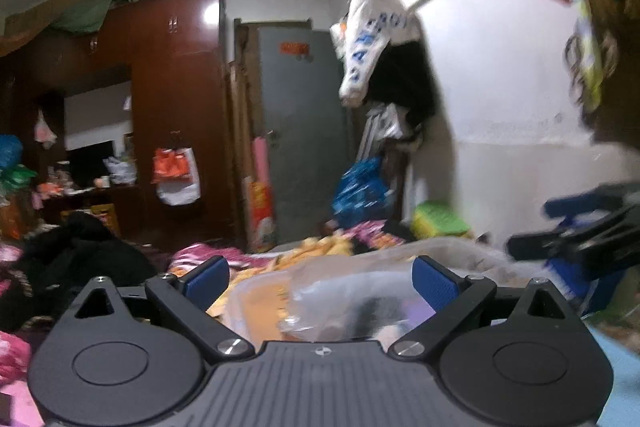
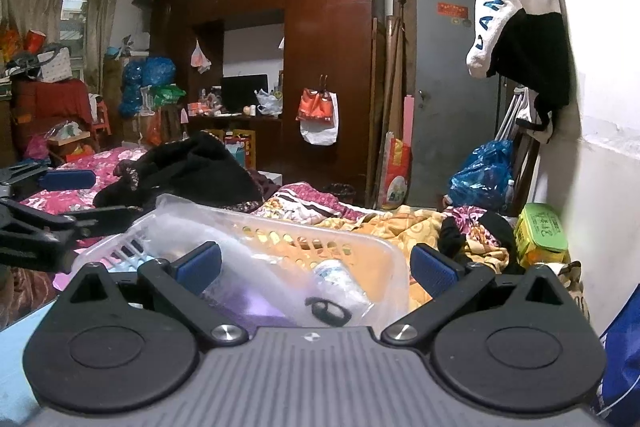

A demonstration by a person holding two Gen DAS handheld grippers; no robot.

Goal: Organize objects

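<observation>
A clear plastic basket (image 2: 320, 227) sits on the bed just ahead of both grippers. Inside it lie a small clear bottle (image 2: 340, 283), a black ring-shaped item (image 2: 328, 309), a purple object (image 2: 248, 307) and crumpled clear plastic (image 1: 340, 295). My right gripper (image 2: 316, 267) is open at the basket's near side, with nothing pressed between its blue pads. My left gripper (image 1: 320, 281) is open wide over the basket (image 1: 236, 303), its pads clear of the plastic. Each gripper shows in the other's view: the left gripper (image 2: 80, 199) at the basket's left, the right gripper (image 1: 532, 227) at its right.
Floral quilts (image 2: 400, 223) and a black clothing pile (image 2: 192, 167) cover the bed. A green box (image 2: 540, 231) and a blue plastic bag (image 2: 484, 175) lie by the white wall on the right. A brown wardrobe (image 2: 328, 47) and a grey door (image 2: 444, 87) stand behind.
</observation>
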